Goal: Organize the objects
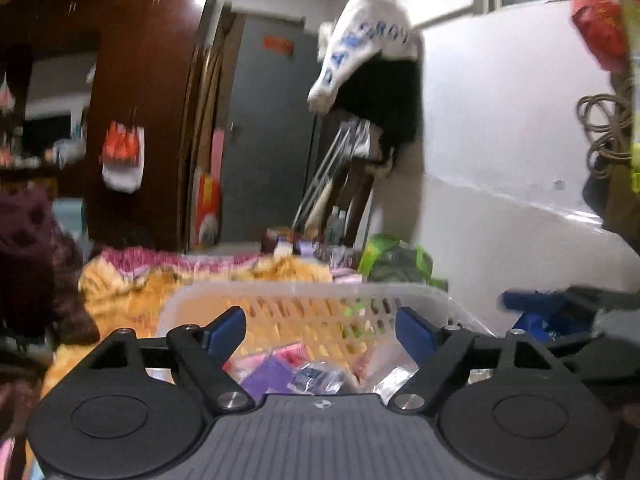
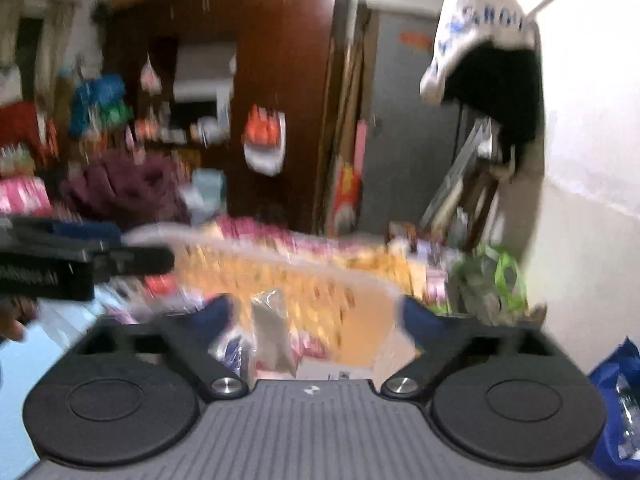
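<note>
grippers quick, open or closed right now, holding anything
left gripper: open, holding nothing, above the white basket
right gripper: open, holding nothing

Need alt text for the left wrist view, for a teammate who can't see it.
The open left gripper, nothing between its blue-padded fingers, hangs above a white slotted basket holding small packets. Behind lie an orange blanket, a grey door and a white wall.

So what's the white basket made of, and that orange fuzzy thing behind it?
The basket looks like plastic: pale, slightly see-through, smooth, with rows of moulded slots in its wall. The orange blanket looks like soft plush fleece, fuzzy and rumpled, though blur hides the detail.
</note>
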